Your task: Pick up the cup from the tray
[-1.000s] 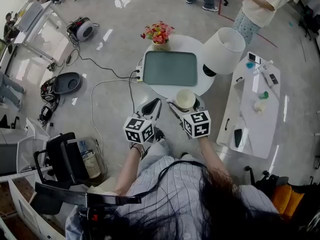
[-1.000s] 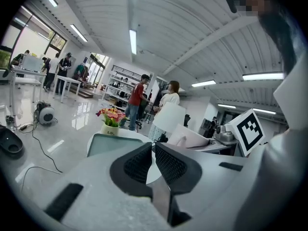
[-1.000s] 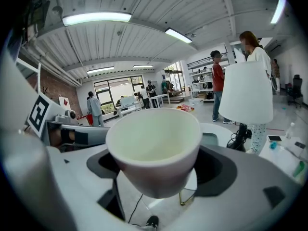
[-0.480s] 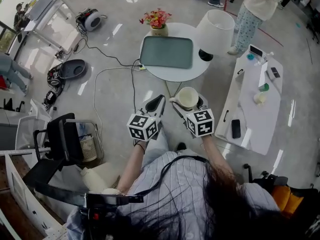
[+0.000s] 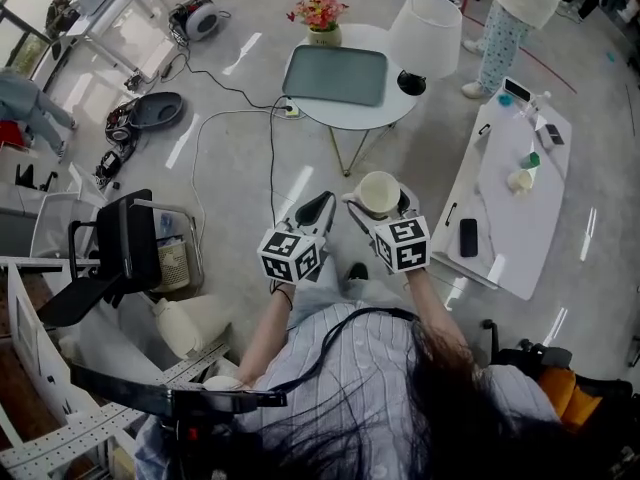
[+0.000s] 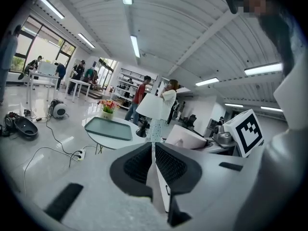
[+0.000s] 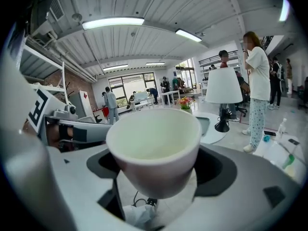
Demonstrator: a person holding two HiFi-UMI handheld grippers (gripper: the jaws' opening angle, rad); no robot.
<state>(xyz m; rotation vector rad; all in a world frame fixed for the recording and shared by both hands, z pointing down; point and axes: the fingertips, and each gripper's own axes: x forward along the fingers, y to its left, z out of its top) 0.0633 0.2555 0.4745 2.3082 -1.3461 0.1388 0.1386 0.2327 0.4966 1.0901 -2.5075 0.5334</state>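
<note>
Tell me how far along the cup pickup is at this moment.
Done: the cup is off the tray, which lies bare on the round table. In hand: the right gripper is shut on the cup, upright, above the floor away from the table. The left gripper is shut and empty. Left: nothing of the pickup itself.

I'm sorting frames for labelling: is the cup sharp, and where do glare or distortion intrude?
Right gripper view: cup sharp, fisheye bends the room. Left gripper view: the left gripper, jaws shut, blurs up close. Head view: glare streaks the floor; tray clear.
</note>
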